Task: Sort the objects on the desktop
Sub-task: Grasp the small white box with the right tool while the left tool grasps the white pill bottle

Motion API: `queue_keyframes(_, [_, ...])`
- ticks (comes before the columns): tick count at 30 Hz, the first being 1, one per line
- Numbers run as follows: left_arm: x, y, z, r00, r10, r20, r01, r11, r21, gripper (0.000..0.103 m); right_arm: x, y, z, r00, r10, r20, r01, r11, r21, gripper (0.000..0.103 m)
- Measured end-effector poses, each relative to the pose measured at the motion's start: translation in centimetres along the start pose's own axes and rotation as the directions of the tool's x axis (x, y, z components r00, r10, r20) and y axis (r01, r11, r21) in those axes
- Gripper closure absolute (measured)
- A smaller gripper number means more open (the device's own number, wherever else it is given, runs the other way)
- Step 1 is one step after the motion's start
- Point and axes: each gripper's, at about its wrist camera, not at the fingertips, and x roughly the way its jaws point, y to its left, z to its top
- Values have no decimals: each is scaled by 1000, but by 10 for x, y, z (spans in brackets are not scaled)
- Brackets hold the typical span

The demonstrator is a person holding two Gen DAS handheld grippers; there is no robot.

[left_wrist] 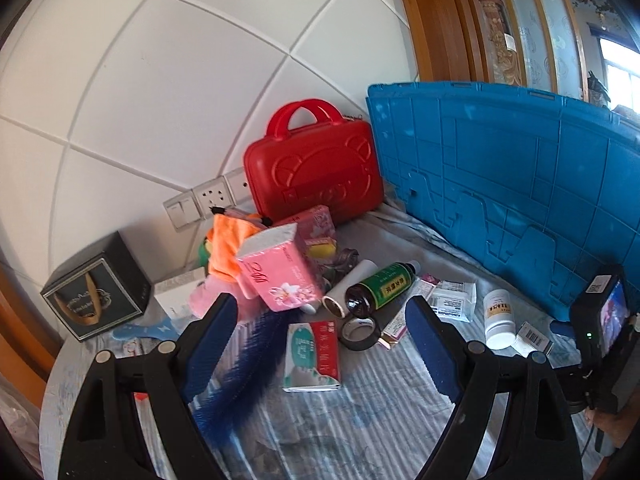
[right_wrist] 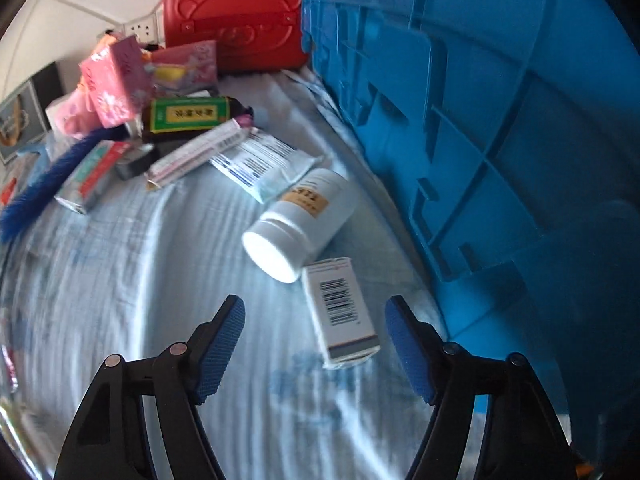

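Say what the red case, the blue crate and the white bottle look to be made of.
Red case: hard moulded plastic, slight sheen, embossed bear outline and moulded handle.
Blue crate: rigid plastic, matt, ribbed panels with pale scuffs.
White bottle: smooth opaque plastic, apparently, with a paper-like tan label; cap looks the same.

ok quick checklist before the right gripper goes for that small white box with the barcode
1. Right gripper open with nothing between its fingers: ok.
2. Small white cardboard box with a barcode lies flat on the striped pale blue cloth, unobstructed from above: ok.
3. Box centred between the fingers: not ok, it sits nearer the right finger.
4. White plastic pill bottle with an orange label clear of the box: not ok, its cap looks to touch the box's far end.
5. Room beside the blue plastic crate: cannot tell.
6. Left gripper open, away from the box: ok.
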Motion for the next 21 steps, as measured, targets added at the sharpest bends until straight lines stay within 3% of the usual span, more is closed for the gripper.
queue_keyframes(1, [6,-7,0,1000,-6,-8,6,1000,7,17,5,-2,0,1000,5,-13,-5,1000,3,40])
queue_keyframes(3, [13,-17,-1,1000,-20,-19,20,999,27,17,17,-8,-2,999,25,-47,-25,1000,6,73])
queue_keyframes(6, [24,-35,-3,998,-55,-28,57,996,65,17,18,-8,-7,998,42,-51,-44,999,-32,74])
queue_keyframes(9, [37,-56,-8,990,-136,-43,140,983,121,17,12,-4,-12,996,79,-42,-82,995,-64,74])
queue_keyframes(12, [56,-84,-15,965,-254,-71,263,948,179,17,-1,1,-20,995,96,-27,-98,990,-101,74])
queue_keyframes(15, [77,-114,-16,950,-296,-102,311,927,210,17,-11,-2,-26,994,110,-27,-112,989,-94,74])
queue_keyframes(21, [116,-168,-22,901,-404,-157,429,880,202,17,-27,-10,-42,993,112,-24,-114,989,-99,74])
